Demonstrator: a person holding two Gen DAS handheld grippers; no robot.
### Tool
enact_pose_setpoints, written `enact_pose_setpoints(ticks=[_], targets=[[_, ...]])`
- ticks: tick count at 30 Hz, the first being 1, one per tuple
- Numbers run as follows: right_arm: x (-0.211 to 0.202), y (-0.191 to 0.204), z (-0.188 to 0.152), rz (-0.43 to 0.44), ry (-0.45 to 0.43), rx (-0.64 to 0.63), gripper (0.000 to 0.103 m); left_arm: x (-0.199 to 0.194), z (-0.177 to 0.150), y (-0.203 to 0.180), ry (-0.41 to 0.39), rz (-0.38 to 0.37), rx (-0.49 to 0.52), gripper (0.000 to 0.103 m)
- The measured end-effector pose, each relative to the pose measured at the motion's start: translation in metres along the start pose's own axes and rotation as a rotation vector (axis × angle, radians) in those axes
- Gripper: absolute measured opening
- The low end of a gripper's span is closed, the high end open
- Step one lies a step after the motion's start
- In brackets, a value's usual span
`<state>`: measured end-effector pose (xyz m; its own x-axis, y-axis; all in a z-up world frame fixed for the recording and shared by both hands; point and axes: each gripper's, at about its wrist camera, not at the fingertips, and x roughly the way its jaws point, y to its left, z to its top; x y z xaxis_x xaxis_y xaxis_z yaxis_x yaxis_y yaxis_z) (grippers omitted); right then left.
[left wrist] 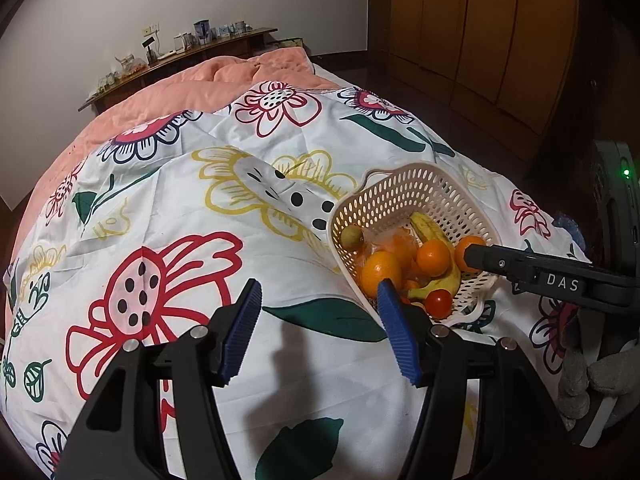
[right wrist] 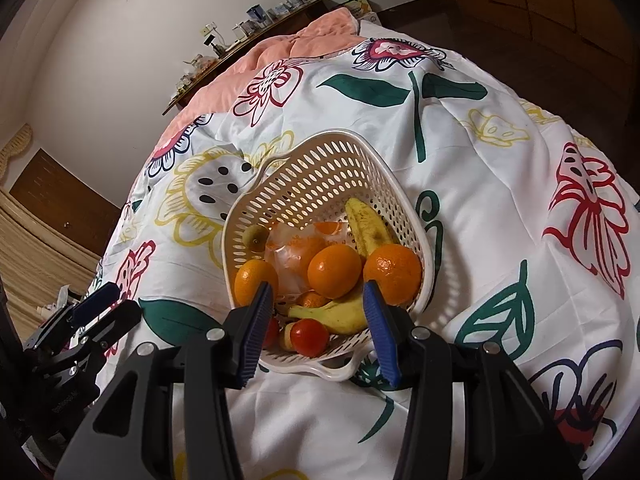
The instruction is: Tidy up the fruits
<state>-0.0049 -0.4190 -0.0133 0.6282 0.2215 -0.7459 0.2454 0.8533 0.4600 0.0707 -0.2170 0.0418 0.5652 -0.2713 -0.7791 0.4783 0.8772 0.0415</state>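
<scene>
Both tools (left wrist: 318,330) (right wrist: 316,334) agape, basket (right wrist: 320,168) full

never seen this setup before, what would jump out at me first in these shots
The white perforated basket on the flowered bedspread, heaped with oranges, bananas and a red tomato. The right gripper is open just short of the basket's near rim; the left gripper is open over the bedspread, beside the basket.

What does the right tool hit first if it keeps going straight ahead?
Likely the basket's near rim, then the tomato and banana behind it. The right tool is open and empty; depth is unclear.
</scene>
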Motion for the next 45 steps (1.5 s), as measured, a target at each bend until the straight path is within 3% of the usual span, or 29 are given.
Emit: enact_pose_setpoints(ticks=[5, 8, 16, 23, 29, 39, 45], targets=[[0.000, -0.001, -0.001, -0.004, -0.001, 0.002, 0.049, 0.000, -0.001, -0.006, -0.008, 0.010, 0.020, 0.069], [-0.003, -0.002, -0.001, -0.012, -0.015, 0.001, 0.067, -0.001, -0.002, -0.009, -0.018, 0.014, 0.035, 0.070], [-0.007, -0.002, -0.001, -0.032, -0.026, -0.013, 0.067, -0.001, -0.003, -0.015, -0.022, 0.022, 0.054, 0.072], [-0.017, -0.011, -0.009, -0.101, -0.025, -0.058, 0.080, -0.005, -0.005, -0.021, -0.053, 0.050, 0.082, 0.083], [-0.023, -0.003, -0.020, -0.168, -0.035, -0.150, 0.089, -0.012, -0.007, -0.027, -0.094, 0.096, 0.111, 0.095], [-0.020, 0.029, -0.052, -0.238, -0.027, -0.367, 0.095, -0.020, -0.015, -0.024, -0.146, 0.160, 0.083, 0.097], [-0.016, 0.036, -0.062, -0.269, -0.051, -0.395, 0.096, -0.027, -0.024, -0.030, -0.201, 0.203, 0.102, 0.097]])
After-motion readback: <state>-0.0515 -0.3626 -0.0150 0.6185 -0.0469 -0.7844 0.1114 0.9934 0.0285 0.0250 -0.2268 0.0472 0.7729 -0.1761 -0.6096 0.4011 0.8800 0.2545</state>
